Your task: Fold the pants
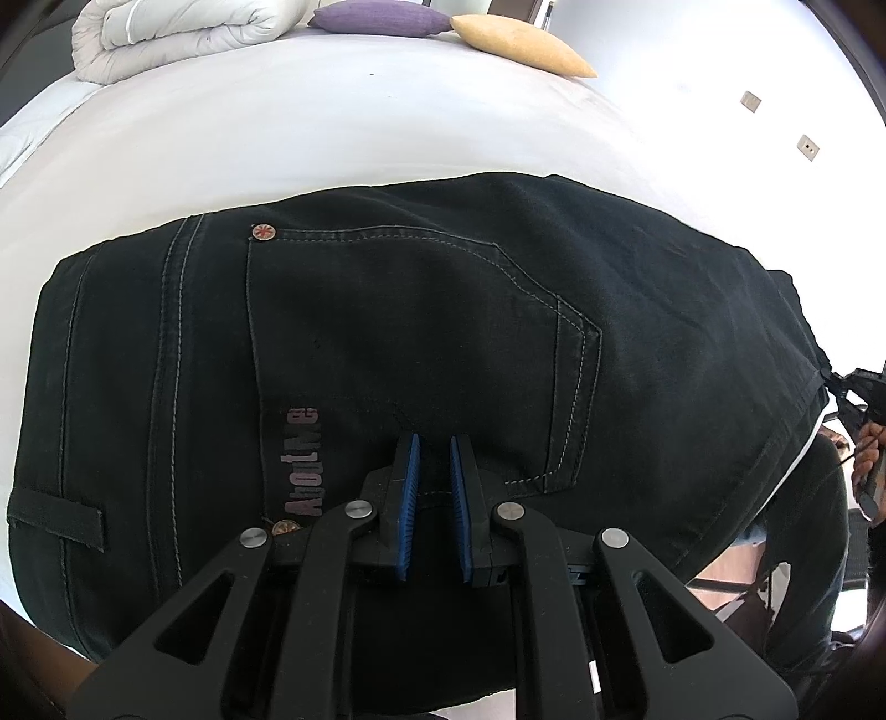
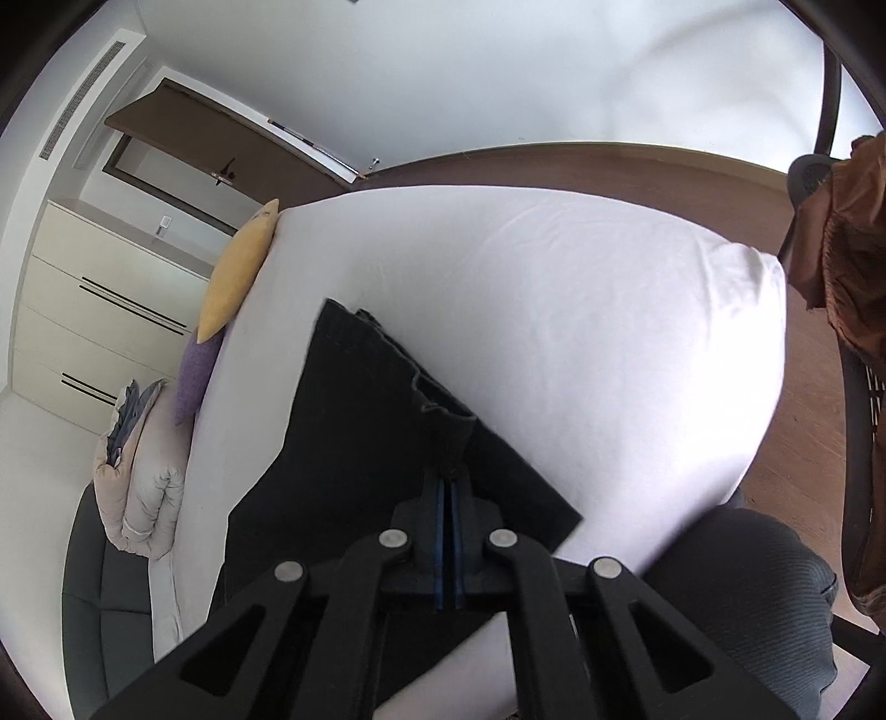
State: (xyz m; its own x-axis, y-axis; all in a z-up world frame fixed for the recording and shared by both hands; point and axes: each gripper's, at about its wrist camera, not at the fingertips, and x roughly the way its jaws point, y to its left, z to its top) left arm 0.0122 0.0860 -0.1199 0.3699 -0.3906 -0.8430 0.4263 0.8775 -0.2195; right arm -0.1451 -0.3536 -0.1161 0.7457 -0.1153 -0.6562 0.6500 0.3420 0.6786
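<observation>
On the white bed [image 1: 332, 127], black jeans [image 1: 387, 332] lie flat, back pocket up.

Over the near edge of the jeans hovers the left gripper [image 1: 434, 459], its blue pads parted and holding nothing, just right of the pink "AboutMe" print [image 1: 303, 462]. At the far right of the left wrist view, the right gripper [image 2: 448, 476] is clenched on a fold of the dark leg fabric, which runs away from it across the sheet. Far off on the bed sit a purple cushion [image 1: 382, 16], a yellow cushion [image 1: 520, 44] and a rolled white duvet [image 1: 177, 33]. Brown cloth [image 2: 853, 249] hangs at the right edge of the right wrist view.
</observation>
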